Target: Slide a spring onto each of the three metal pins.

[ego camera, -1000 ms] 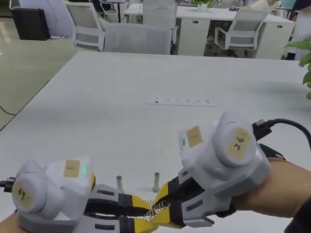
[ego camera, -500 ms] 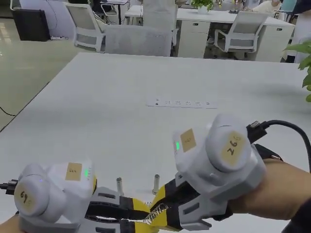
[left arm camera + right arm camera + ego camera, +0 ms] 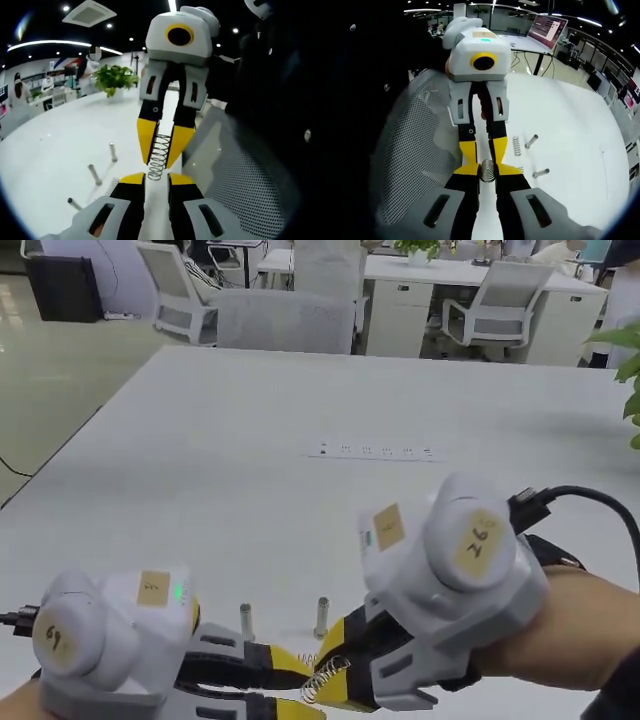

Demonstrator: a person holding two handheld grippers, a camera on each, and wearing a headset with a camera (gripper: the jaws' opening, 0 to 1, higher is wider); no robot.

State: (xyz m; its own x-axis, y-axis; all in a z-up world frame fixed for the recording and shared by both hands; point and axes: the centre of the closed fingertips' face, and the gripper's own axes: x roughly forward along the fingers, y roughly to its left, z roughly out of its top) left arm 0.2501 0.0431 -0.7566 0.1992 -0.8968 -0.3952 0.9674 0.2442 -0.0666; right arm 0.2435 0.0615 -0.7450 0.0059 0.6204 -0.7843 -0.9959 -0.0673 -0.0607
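Note:
A small steel spring [image 3: 325, 677] hangs between my two grippers just above the white table [image 3: 250, 500]. My right gripper [image 3: 335, 665] is shut on it, yellow fingers either side of the coil [image 3: 160, 150]. Facing it, my left gripper [image 3: 295, 685] has its tips closed on the spring's other end [image 3: 155, 175]. In the right gripper view the spring [image 3: 488, 171] shows end-on between the right gripper's [image 3: 488, 175] tips. Two metal pins [image 3: 246, 620] [image 3: 322, 615] stand upright just beyond the grippers. The left gripper view shows three pins [image 3: 113, 151] [image 3: 94, 174] [image 3: 74, 203].
A loose spring [image 3: 516, 145] lies on the table beside one pin [image 3: 531, 141]. A flush power strip [image 3: 375, 450] sits mid-table. Office chairs [image 3: 285, 320] stand past the far edge, and a mesh chair back [image 3: 250, 185] is close behind the grippers.
The right gripper has edged slightly left. The spring stays held between the two grippers, and the pins have not moved.

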